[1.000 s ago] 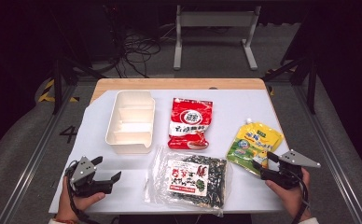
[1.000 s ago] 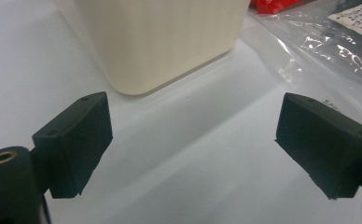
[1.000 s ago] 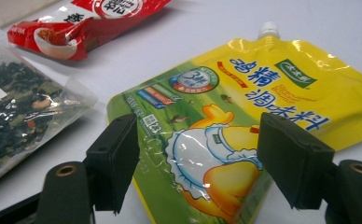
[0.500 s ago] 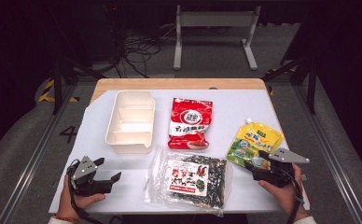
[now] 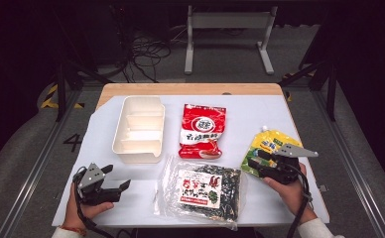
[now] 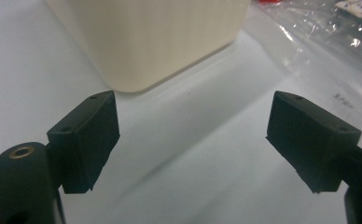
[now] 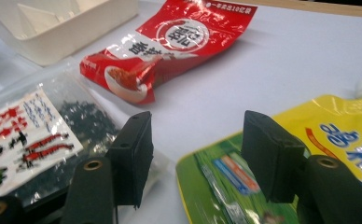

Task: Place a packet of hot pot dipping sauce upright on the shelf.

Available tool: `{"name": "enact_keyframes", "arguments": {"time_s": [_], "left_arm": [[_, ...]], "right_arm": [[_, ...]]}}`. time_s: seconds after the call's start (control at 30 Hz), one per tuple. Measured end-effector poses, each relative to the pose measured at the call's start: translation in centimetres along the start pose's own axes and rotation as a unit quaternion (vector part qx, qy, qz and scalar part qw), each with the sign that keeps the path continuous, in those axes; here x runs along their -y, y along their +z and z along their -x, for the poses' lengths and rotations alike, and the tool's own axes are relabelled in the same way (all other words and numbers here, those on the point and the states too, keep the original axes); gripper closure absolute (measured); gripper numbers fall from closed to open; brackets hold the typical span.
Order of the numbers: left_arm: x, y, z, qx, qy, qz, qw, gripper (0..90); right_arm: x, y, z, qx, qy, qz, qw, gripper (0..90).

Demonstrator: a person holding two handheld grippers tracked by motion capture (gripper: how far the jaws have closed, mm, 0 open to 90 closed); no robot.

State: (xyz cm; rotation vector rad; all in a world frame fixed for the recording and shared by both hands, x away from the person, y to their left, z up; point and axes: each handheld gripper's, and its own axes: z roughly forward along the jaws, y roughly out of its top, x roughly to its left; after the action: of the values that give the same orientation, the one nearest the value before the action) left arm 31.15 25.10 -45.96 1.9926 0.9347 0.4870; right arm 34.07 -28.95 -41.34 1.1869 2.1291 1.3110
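Dark room, white desk (image 5: 280,106) mid-frame: one cream divided tray (image 5: 138,129), one red packet (image 5: 202,130), one clear bag of dark seaweed (image 5: 200,188), one yellow-green spout pouch (image 5: 266,148) at right. Right gripper (image 5: 251,162) lies level at the pouch's lower corner, jaws just narrowing but apart, nothing pinched; pouch partly hidden. Left gripper (image 5: 118,185), lower left, rests low, jaws spread over bare desk.
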Motion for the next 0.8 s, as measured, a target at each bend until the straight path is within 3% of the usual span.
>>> {"name": "enact_keyframes", "arguments": {"time_s": [0.13, 0.3, 0.43, 0.8], "left_arm": [[-0.1, 0.2, 0.4, -0.001, 0.023, -0.010, 0.9997, 17.4], [-0.2, 0.4, 0.2, 0.002, 0.019, -0.006, 0.9998, 17.3], [-0.1, 0.4, 0.4, 0.004, 0.029, -0.012, 0.9995, 17.3], [0.2, 0.1, 0.6, 0.003, 0.033, -0.017, 0.9993, 17.7]], "right_arm": [[-1.2, 1.1, -0.2, -0.011, -0.001, -0.005, 0.9999, 44.4], [-3.2, 3.9, -0.5, -0.031, 0.006, -0.031, 0.9990, 44.3], [-4.3, 5.8, -0.9, -0.049, 0.000, -0.049, 0.9976, 41.3], [-6.2, 9.7, -1.0, -0.057, 0.019, -0.084, 0.9947, 39.0]]}}
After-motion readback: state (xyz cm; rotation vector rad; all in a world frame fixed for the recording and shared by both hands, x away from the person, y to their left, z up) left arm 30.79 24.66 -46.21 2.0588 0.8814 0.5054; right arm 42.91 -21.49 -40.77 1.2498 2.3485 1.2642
